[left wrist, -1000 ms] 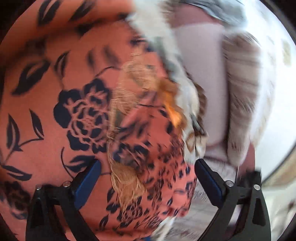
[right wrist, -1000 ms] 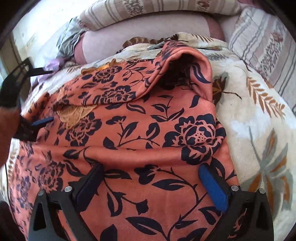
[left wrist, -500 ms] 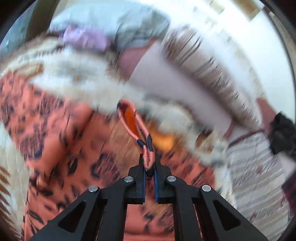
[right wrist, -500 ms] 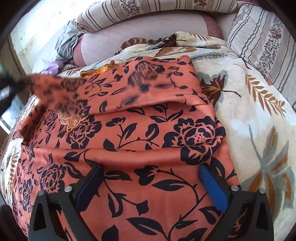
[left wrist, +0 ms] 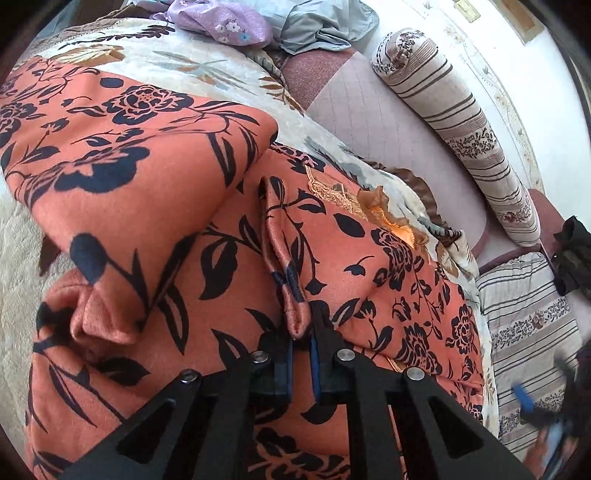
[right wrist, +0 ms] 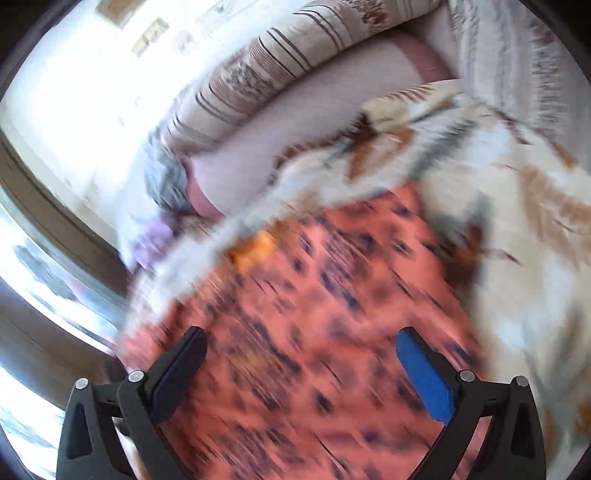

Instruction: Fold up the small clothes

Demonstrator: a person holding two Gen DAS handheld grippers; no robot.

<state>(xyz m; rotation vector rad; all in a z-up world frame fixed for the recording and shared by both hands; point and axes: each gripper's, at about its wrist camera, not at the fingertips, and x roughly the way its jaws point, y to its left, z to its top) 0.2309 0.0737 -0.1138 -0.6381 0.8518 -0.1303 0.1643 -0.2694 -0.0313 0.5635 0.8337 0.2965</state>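
Left wrist view: left gripper [left wrist: 301, 338], open a second ago, now pinches a hem of the orange floral garment [left wrist: 155, 177] spread on the blanket [left wrist: 192, 62], starting a fold, while right gripper [right wrist: 301, 373] swings open-jawed above it.

Bright daylight fills both views. The left wrist view is sharp, with strong bending at the edges. The right wrist view is heavily blurred, and the window [right wrist: 44, 280] beside the gripper is overexposed.

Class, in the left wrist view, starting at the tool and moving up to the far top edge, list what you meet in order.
Left tool → pinched orange floral garment → cream leaf-print blanket → purple flowered cloth.
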